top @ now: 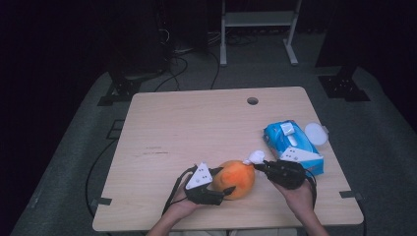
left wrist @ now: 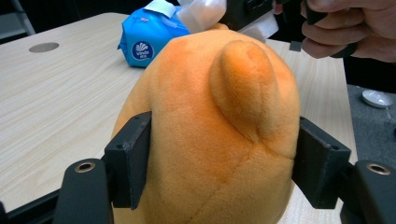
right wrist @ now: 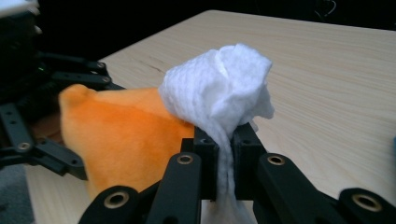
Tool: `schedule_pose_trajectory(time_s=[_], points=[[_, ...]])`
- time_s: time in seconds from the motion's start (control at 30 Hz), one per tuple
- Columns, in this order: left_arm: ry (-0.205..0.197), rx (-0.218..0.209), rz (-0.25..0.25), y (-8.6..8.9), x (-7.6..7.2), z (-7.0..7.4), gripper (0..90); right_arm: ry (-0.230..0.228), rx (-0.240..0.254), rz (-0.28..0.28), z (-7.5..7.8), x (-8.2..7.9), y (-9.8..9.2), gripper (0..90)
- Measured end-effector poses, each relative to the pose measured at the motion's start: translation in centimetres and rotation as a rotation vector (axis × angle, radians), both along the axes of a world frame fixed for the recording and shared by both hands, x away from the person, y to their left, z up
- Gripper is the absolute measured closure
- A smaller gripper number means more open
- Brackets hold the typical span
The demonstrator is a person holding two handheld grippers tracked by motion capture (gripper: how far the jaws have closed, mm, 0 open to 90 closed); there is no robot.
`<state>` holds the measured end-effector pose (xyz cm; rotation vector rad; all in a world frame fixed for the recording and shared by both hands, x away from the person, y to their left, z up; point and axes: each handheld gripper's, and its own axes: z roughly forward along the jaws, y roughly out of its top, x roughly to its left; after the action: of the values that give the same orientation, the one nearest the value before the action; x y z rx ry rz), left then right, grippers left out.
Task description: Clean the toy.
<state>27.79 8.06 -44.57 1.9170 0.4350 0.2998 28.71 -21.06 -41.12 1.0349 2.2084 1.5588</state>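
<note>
An orange plush toy (top: 238, 178) rests on the wooden table (top: 196, 128) near its front edge. My left gripper (top: 226, 180) is shut on it from the left; in the left gripper view both pads (left wrist: 130, 158) press into the plush toy (left wrist: 210, 140). My right gripper (top: 259, 166) is shut on a crumpled white tissue (top: 255, 157), held against the toy's upper right side. In the right gripper view the tissue (right wrist: 219, 88) is pinched between the closed jaws of the right gripper (right wrist: 226, 140), with the plush toy (right wrist: 126, 135) just left of it.
A blue pack of wipes (top: 287, 140) lies at the table's right, just behind my right hand, with a round white lid (top: 315, 132) beside it. A cable hole (top: 252, 101) sits near the far edge. Dark floor, cables and a stand lie beyond.
</note>
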Motion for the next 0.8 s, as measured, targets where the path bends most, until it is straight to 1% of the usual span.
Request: schedule_pose_trajectory(time_s=[0.03,0.13,0.2,0.27,0.4,0.5,0.6,0.67,0.7,0.73,0.8], points=[[-0.001,0.002,-0.001,0.0,0.0,0.0,30.1,0.0,0.007,0.004,0.0,0.0,0.0,82.6],[-0.006,0.006,-0.001,-0.2,-0.1,0.0,30.0,0.02,0.029,0.003,-0.4,0.2,-0.3,82.6],[-0.007,0.004,-0.002,-0.2,-0.1,0.0,30.0,0.033,0.028,-0.005,-0.8,0.5,-0.5,82.6],[-0.006,0.002,-0.002,-0.1,0.0,0.0,30.0,0.037,0.038,-0.005,-0.8,0.6,-0.7,82.7],[0.006,-0.01,-0.001,0.1,0.1,-0.1,29.7,0.01,0.04,0.007,0.0,0.2,-0.6,82.7],[0.003,-0.008,0.001,0.0,0.2,-0.1,29.5,0.005,0.055,0.021,0.4,-0.1,-0.4,82.7],[-0.001,-0.008,0.006,-0.1,0.1,-0.1,29.3,-0.002,0.071,0.061,0.8,-0.5,0.3,82.7],[-0.003,-0.006,0.005,-0.2,0.1,-0.1,29.3,-0.016,0.059,0.083,1.1,-0.8,0.8,82.7],[-0.002,-0.008,0.006,-0.1,0.1,-0.1,29.3,-0.015,0.052,0.086,1.1,-0.8,1.0,82.7],[-0.001,-0.008,0.004,-0.1,0.1,-0.1,29.3,-0.017,0.043,0.083,1.0,-0.7,1.0,82.7],[-0.002,-0.004,-0.001,-0.1,0.0,-0.1,29.4,0.001,0.04,0.062,0.4,-0.3,0.7,82.7]])
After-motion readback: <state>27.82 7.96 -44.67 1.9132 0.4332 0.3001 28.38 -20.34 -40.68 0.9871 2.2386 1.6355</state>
